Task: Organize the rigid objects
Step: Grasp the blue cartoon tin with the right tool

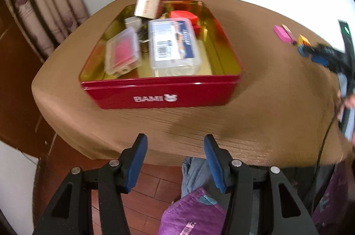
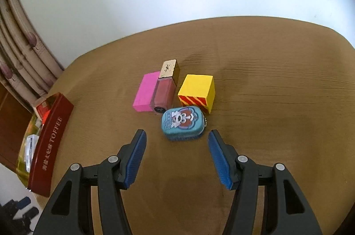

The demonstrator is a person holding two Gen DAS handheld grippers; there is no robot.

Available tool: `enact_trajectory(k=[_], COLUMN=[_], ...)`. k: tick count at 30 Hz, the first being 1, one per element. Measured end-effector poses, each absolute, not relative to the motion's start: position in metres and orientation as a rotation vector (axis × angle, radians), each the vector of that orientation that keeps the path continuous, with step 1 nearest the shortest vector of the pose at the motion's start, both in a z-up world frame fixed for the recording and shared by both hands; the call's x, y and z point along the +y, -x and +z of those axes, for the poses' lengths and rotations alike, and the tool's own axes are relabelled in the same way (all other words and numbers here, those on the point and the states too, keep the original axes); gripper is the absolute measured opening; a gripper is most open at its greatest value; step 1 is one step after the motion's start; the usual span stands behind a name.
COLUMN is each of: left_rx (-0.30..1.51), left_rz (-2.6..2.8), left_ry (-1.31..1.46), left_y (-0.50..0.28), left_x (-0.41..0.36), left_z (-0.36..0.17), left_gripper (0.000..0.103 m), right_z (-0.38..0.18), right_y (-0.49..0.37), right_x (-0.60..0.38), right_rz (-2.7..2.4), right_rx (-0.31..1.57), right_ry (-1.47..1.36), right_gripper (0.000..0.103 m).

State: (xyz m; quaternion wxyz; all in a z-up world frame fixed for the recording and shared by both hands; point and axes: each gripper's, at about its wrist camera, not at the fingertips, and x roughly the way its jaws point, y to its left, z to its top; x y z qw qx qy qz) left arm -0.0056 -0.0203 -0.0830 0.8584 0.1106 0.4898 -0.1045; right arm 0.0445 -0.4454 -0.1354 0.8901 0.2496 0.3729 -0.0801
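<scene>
Blue and small, the rounded tin with a cartoon figure on its lid point(image 2: 182, 122) lies on the brown wooden table point(image 2: 266, 102), just in front of the right gripper point(image 2: 177, 139), whose blue-padded jaws are spread wide and hold nothing. Behind the tin stand a yellow cube with red stripes point(image 2: 197, 89), a lipstick tube with a gold cap point(image 2: 165, 88) and a pink rectangular block point(image 2: 145, 92), all close together; the lipstick touches the pink block.

I judge that the tin is light and stiff, with a smooth painted surface which may slip. The best hold seems to be across its two long sides, low on the body, so the pads press on flat metal and not on the curved corners.

At the left, the red metal box with a golden inside point(image 1: 159, 93) already contains several plastic cases. The left gripper point(image 1: 175, 146) hovers before it, jaws parted and empty.
</scene>
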Motion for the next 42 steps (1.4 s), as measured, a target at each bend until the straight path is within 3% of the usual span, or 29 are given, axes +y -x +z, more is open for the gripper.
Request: enact_trajectory(k=[5, 7, 14, 22, 31, 42], left_rx=[1.03, 1.051, 1.057, 1.067, 1.069, 1.19], left_rz=[-0.27, -0.288, -0.299, -0.451, -0.735, -0.716], left_ry=[-0.298, -0.297, -0.28, -0.291, -0.213, -0.323], left_y=[0.012, 0.012, 0.017, 0.021, -0.043, -0.135], left_x=[-0.034, -0.036, -0.03, -0.064, -0.21, -0.366], left_z=[-0.088, -0.091, -0.093, -0.086, -0.024, -0.04], left_gripper=[0.054, 0.054, 0.054, 0.054, 0.056, 0.057], right_z=[-0.134, -0.132, -0.128, -0.14, -0.151, -0.144], right_y=[-0.054, -0.059, -0.041, 0.058, 0.101, 0.117], right_x=[-0.446, -0.442, -0.437, -0.494, -0.549, -0.557], right_rz=[-0.169, -0.175, -0.154, -0.364, -0.411, -0.319], right_rx=[0.786, 0.797, 0.83, 0.824, 0.749, 0.697], right_ry=[-0.511, -0.482, -0.394, -0.28, -0.489, -0.551], right_gripper=[0.054, 0.041, 0.038, 0.038, 0.039, 0.039])
